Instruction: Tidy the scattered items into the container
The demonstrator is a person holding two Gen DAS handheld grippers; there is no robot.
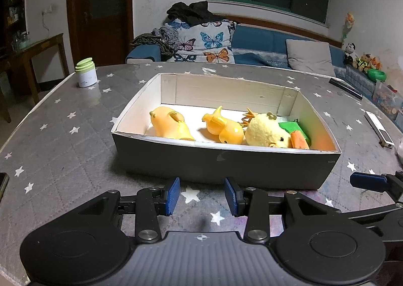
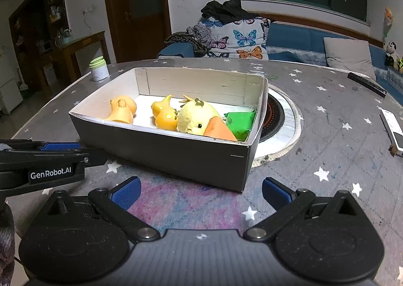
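Observation:
A grey box with a white inside stands on the star-patterned table. In it lie an orange rubber toy, a second orange toy, a yellow plush chick with an orange beak, and a green item. My left gripper is open and empty, just in front of the box's near wall. My right gripper is wide open and empty, before the box's near right corner. The left gripper also shows in the right wrist view.
A white jar with a green lid stands at the far left of the table. A black remote and a white remote lie at the right. A round stove inset sits beside the box.

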